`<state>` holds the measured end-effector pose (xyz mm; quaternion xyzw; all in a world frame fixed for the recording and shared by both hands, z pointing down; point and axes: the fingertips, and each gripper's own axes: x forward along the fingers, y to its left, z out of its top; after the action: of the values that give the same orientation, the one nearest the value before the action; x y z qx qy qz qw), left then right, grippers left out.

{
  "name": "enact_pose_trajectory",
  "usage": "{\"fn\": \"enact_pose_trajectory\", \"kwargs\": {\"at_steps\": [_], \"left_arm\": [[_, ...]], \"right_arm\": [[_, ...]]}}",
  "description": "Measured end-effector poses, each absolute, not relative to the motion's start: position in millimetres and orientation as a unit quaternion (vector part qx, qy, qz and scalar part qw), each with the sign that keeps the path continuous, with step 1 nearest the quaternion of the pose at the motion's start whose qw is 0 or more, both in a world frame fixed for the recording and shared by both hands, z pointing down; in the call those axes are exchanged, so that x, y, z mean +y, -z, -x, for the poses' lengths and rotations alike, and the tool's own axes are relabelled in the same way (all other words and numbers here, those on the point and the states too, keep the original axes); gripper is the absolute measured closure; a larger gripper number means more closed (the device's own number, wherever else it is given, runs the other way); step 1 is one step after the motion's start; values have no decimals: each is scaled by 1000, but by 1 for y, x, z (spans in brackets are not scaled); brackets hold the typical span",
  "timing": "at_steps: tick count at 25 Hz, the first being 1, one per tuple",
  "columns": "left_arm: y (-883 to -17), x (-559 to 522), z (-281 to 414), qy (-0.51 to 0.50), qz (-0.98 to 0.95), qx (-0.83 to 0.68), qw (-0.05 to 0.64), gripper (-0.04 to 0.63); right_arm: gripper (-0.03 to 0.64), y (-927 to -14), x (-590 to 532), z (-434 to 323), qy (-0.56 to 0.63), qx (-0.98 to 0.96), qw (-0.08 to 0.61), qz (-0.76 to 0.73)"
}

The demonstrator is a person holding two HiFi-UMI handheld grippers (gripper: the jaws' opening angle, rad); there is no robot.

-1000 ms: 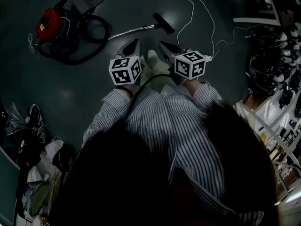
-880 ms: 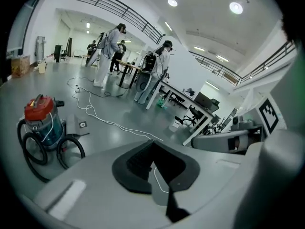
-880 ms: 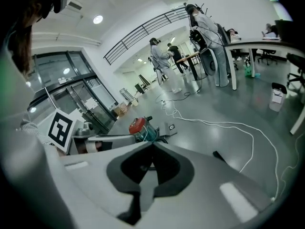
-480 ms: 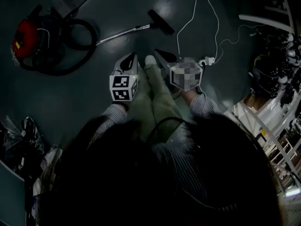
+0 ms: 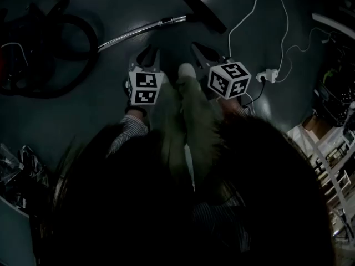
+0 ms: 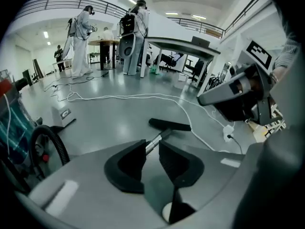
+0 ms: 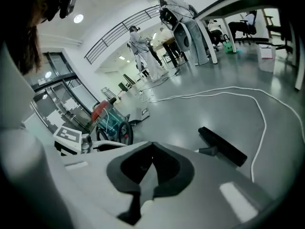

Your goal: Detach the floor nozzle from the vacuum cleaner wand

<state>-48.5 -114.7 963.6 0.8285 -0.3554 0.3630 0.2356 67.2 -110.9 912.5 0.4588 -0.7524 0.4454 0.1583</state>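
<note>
My left gripper [image 6: 151,146] jaws have just been opening: narrow gap, empty. Right gripper [image 7: 150,151] jaws closed, empty. Nozzle [image 5: 204,11] lies at twelve o'clock, attached to the wand [image 5: 138,32]; I judge closed jaws could shove it.

On the floor [image 5: 111,112], the floor nozzle [image 5: 203,11] lies ahead of the person's shoe [image 5: 187,71]. It is joined to the wand [image 5: 138,31], which runs leftward to the hose [image 5: 89,60] coiled at far left. Right of the nozzle, a cable [image 5: 247,16] trails back to a socket block [image 5: 267,75].
</note>
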Motion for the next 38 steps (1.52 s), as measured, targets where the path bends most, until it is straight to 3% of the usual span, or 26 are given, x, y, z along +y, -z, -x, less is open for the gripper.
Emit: {"fn": "enact_pose_trajectory", "kwargs": {"at_steps": [10,14,21,26,28,38], "left_arm": [[-1133,-154,45,-480,-835,-249,105,367],[-1185,-158,46,-535,-828,-164,33,335],[-1229,-163,35,-568,-820,-76,-2,325],[-1230,-155,31,-559,-829,-12,21,384],[-1228,-154,30,-549,-835,-12,31,414],[-1205,-151,31,-515,-855,-60,33,414]], "right_arm": [[615,-1054,-150,-69,-420,-783,146,-434],[615,-1094,-160,-65,-432,-782,132,-430],[615,-1133,-164,-61,-447,-784,120,-414],[615,-1142,-173,-67,-452,-776,116,-425],[615,-1142,-175,-68,-453,-774,114,-428],[615,-1115,-167,-83,-435,-775,121,-441]]}}
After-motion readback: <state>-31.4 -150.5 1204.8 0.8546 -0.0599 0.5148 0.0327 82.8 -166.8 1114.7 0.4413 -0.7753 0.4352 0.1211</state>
